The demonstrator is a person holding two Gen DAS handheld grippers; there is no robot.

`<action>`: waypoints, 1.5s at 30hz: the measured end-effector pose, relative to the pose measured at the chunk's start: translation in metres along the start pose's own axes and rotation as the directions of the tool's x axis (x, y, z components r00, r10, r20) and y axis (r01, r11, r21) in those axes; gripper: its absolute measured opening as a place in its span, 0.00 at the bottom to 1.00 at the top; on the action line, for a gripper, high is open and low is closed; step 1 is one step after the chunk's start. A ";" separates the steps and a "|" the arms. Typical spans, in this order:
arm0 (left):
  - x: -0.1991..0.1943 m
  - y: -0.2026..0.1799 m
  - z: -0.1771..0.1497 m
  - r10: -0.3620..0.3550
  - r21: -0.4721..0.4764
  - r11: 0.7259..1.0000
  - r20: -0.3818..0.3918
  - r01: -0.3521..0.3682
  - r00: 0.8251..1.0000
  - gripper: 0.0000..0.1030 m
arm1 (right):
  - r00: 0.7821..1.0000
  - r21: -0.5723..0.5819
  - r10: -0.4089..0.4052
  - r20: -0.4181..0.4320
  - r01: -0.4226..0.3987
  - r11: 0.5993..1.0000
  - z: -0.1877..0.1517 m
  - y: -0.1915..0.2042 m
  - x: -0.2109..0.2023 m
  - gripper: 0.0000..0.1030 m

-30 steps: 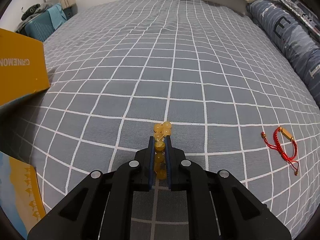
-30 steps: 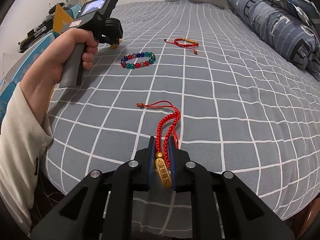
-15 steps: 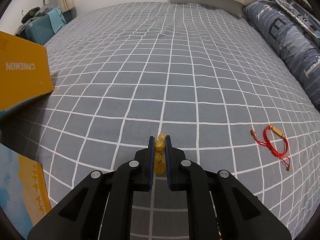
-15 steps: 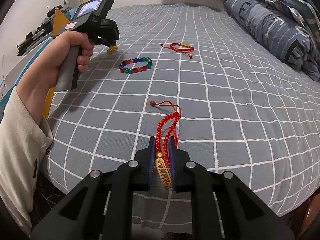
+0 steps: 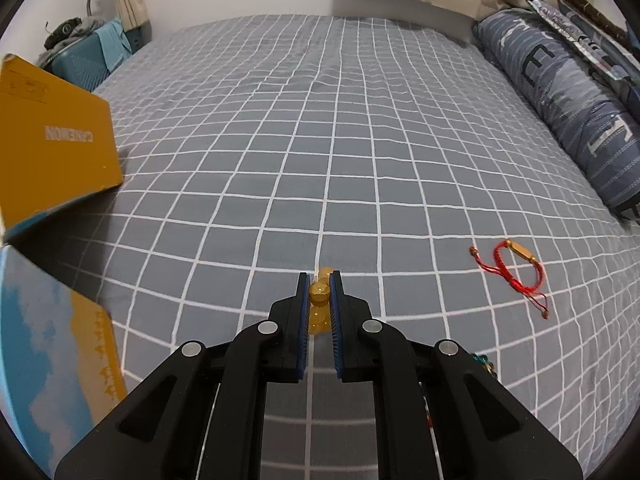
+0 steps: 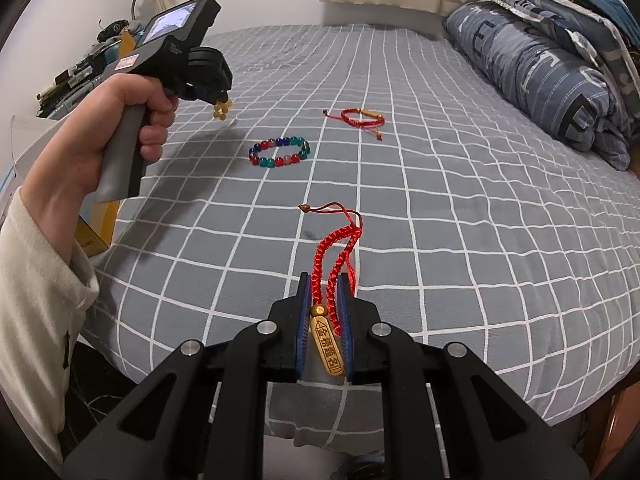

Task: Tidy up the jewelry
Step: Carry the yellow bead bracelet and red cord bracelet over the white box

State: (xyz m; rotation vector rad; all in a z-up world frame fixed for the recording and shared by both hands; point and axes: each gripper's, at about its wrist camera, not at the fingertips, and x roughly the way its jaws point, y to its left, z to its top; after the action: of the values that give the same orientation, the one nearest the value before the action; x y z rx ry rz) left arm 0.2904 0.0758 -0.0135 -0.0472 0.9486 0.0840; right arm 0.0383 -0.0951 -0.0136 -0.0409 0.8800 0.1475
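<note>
Both bracelets lifting off the bed!
Left gripper (image 5: 319, 294) has risen, jaws clamped on the amber beads (image 5: 319, 293); right gripper (image 6: 324, 312), pinching the red cord bracelet (image 6: 336, 252) beside its gold bar, rose slightly. Beads: hard, slick, light. Braid: soft, floppy, dangling over the checked sheet (image 6: 440, 220).

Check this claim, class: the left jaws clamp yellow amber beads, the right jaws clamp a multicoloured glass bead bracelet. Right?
Not quite. The right gripper clamps a red braided cord bracelet with a gold bar charm; the multicoloured glass bead bracelet lies on the bed, as the right wrist view shows. The rest holds.
</note>
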 end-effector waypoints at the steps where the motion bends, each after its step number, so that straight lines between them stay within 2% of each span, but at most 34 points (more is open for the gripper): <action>1: -0.004 0.000 -0.001 -0.001 0.002 1.000 0.003 0.001 1.000 0.09 | 1.000 0.000 -0.002 0.003 0.002 1.000 0.000 0.000 -0.001 0.12; 14: -0.054 0.016 -0.029 -0.010 0.005 1.000 0.027 0.009 1.000 0.09 | 0.997 0.029 -0.053 0.049 0.052 0.998 0.015 -0.005 -0.008 0.12; 24: -0.110 0.030 -0.055 -0.008 0.016 1.000 0.071 0.007 0.997 0.09 | 0.993 0.061 -0.062 0.098 0.057 0.997 0.042 -0.001 -0.017 0.12; 37: -0.178 0.076 -0.086 0.063 -0.032 0.998 0.125 -0.059 0.990 0.09 | 0.992 0.045 -0.006 0.127 0.000 0.999 0.096 0.044 -0.027 0.12; 45: -0.202 0.124 -0.103 0.127 -0.108 0.988 0.127 -0.113 0.984 0.09 | 0.992 -0.037 0.053 0.117 -0.049 0.998 0.121 0.106 -0.023 0.12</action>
State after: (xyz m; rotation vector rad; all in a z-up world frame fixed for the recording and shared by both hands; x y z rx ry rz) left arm 0.0784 0.1807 0.0909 -0.0759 0.8127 0.2434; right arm 0.1012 0.0190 0.0840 -0.0411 0.7608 0.2108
